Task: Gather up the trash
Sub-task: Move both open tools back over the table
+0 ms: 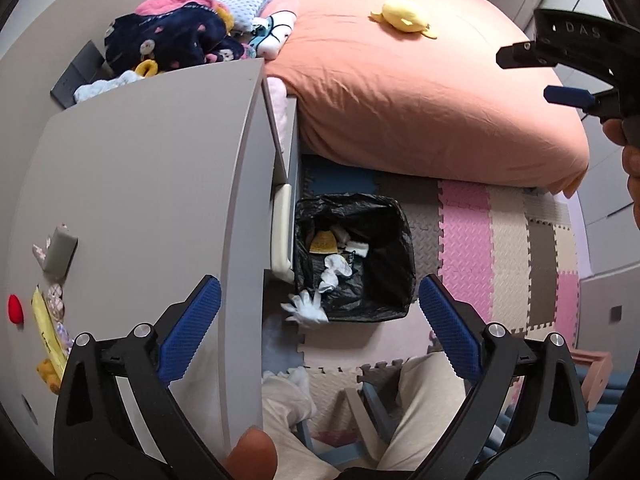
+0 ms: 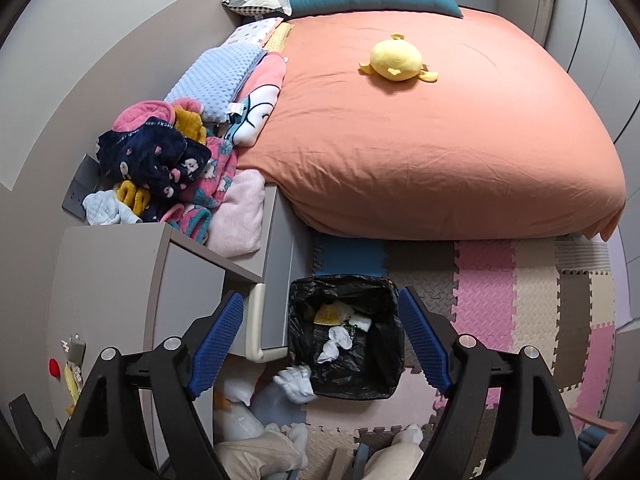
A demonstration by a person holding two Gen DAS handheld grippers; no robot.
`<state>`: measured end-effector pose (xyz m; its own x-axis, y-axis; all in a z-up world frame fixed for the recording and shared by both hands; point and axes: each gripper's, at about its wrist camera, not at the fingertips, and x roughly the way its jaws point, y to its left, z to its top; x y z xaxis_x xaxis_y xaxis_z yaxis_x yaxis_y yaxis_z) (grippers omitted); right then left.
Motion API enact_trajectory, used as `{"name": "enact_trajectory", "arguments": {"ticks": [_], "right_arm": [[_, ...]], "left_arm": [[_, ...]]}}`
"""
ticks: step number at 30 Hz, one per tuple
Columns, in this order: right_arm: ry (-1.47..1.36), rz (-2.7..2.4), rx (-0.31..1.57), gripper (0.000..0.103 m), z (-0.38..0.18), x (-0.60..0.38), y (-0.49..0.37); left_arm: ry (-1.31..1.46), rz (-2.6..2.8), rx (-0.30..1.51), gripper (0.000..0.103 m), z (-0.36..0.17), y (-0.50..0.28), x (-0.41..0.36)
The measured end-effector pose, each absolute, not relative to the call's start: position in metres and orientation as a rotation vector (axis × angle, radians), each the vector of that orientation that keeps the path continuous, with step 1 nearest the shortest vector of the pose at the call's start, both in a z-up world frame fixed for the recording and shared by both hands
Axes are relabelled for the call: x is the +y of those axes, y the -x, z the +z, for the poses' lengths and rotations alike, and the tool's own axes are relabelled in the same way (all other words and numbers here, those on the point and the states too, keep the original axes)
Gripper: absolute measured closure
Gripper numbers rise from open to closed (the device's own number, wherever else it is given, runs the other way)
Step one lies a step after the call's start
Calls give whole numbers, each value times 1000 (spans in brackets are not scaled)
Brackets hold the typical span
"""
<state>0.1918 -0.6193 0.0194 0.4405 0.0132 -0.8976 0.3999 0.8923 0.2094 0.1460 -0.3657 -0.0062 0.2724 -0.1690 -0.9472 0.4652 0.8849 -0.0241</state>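
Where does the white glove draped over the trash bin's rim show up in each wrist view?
Left wrist: the white glove hangs on the near-left corner of the black-lined bin, lower centre, between the blue pads.
Right wrist: the white glove is at the same bin corner, lower centre, just right of the left pad.
Shared landmark: the yellow plush toy on the orange bed.
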Motion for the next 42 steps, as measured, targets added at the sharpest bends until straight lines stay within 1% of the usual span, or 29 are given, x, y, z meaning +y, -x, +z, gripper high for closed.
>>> {"name": "enact_trajectory", "arguments": {"ticks": [15, 42], "right_arm": [[-397, -219, 1093, 23, 27, -587, -184], [-261, -19, 1166, 23, 7, -451, -203]], "left_arm": [[-256, -435, 1176, 7, 7, -139, -333], [-127, -237, 1139, 6, 13, -133, -194]]}}
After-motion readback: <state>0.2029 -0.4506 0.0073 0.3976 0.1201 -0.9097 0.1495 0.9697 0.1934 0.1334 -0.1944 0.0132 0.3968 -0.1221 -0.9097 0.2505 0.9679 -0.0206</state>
